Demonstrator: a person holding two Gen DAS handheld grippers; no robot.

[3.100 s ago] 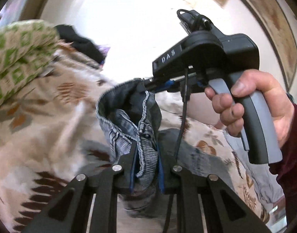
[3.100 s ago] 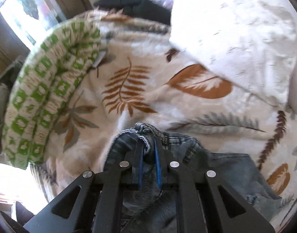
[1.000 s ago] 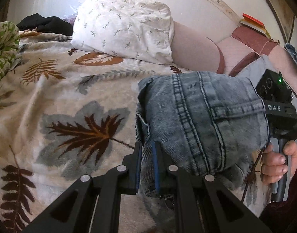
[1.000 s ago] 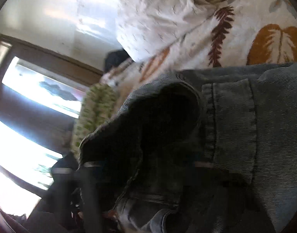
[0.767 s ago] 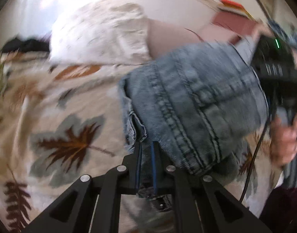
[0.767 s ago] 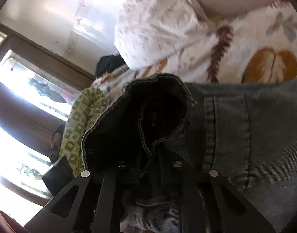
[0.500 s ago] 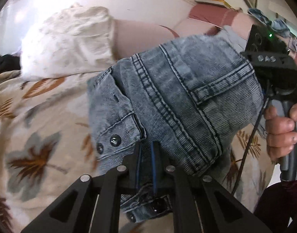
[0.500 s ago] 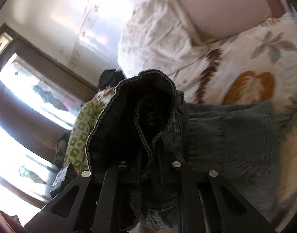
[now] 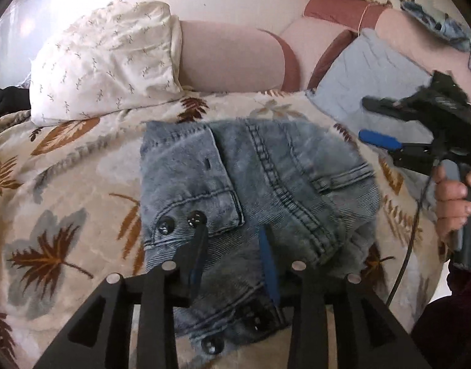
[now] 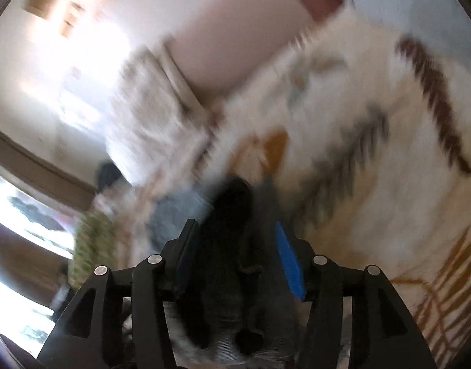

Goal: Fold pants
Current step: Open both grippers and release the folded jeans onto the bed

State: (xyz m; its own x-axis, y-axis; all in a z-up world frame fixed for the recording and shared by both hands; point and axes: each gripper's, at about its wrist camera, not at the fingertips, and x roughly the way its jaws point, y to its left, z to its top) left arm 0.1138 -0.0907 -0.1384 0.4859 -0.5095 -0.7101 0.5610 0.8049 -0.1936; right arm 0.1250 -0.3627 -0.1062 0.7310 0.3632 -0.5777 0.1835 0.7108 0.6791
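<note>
One pair of pants, two grippers, both spread.

I had my left gripper (image 9: 232,246) spread just over the folded denim pants (image 9: 260,184), which lay on the leaf-print blanket (image 9: 60,184) before one white pillow (image 9: 106,64). My right gripper (image 9: 377,123), its fingers also parted, was off the pants' right edge.

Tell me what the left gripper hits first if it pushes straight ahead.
Probably the folded jeans: the open left gripper points right over them, with the leaf-print blanket underneath. Depth is unclear.
</note>
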